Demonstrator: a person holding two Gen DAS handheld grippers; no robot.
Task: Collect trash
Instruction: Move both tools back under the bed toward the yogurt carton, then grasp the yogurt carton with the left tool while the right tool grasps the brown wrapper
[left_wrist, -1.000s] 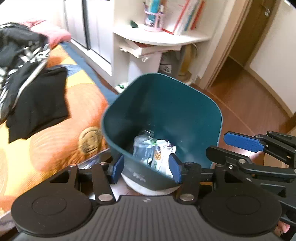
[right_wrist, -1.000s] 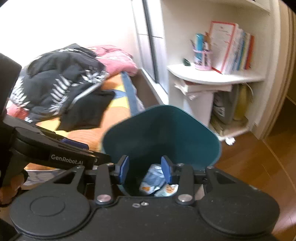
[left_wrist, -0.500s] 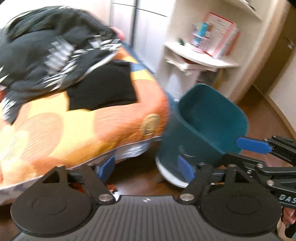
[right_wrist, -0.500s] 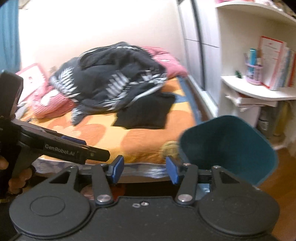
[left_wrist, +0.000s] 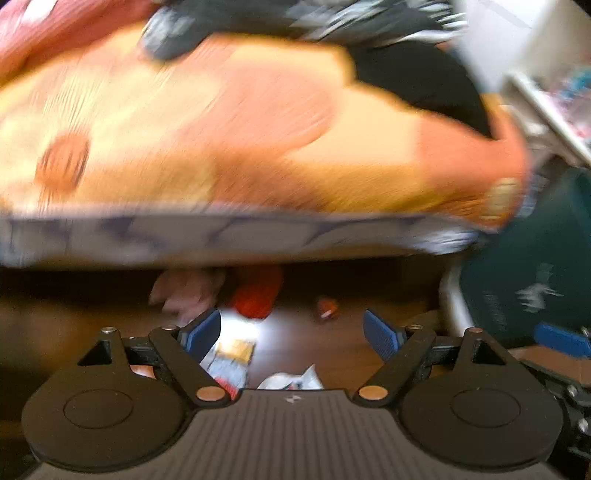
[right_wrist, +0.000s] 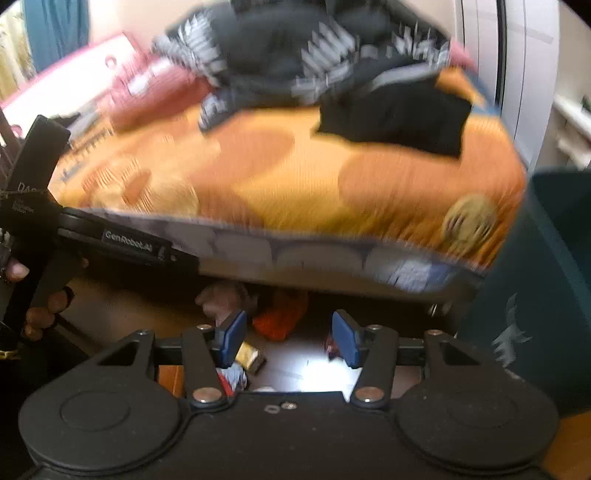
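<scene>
Trash lies on the wooden floor under the bed's edge: an orange-red wrapper (left_wrist: 256, 295) (right_wrist: 282, 317), a pinkish crumpled piece (left_wrist: 188, 291) (right_wrist: 221, 299), a gold packet (left_wrist: 236, 349) (right_wrist: 251, 356), a small red-orange piece (left_wrist: 327, 308) (right_wrist: 330, 345) and white crumpled paper (left_wrist: 291, 380). My left gripper (left_wrist: 291, 332) points down over this litter; its jaws are opening with nothing between them. My right gripper (right_wrist: 288, 338) hangs open above the same patch, gripping nothing. The teal bin (left_wrist: 535, 277) (right_wrist: 546, 295) stands to the right.
The bed with its orange blanket (right_wrist: 295, 177) fills the upper view and overhangs the litter. Black and patterned clothes (right_wrist: 391, 114) lie on it. A hand (right_wrist: 40, 314) holds the left tool's black body (right_wrist: 125, 240). White shelves (left_wrist: 546, 110) stand behind the bin. Both views are blurred.
Both grippers have swung left and down, from above the bin's mouth to the floor beside the bed. Both have spread their jaws wider. The bin now sits at the right edge.
</scene>
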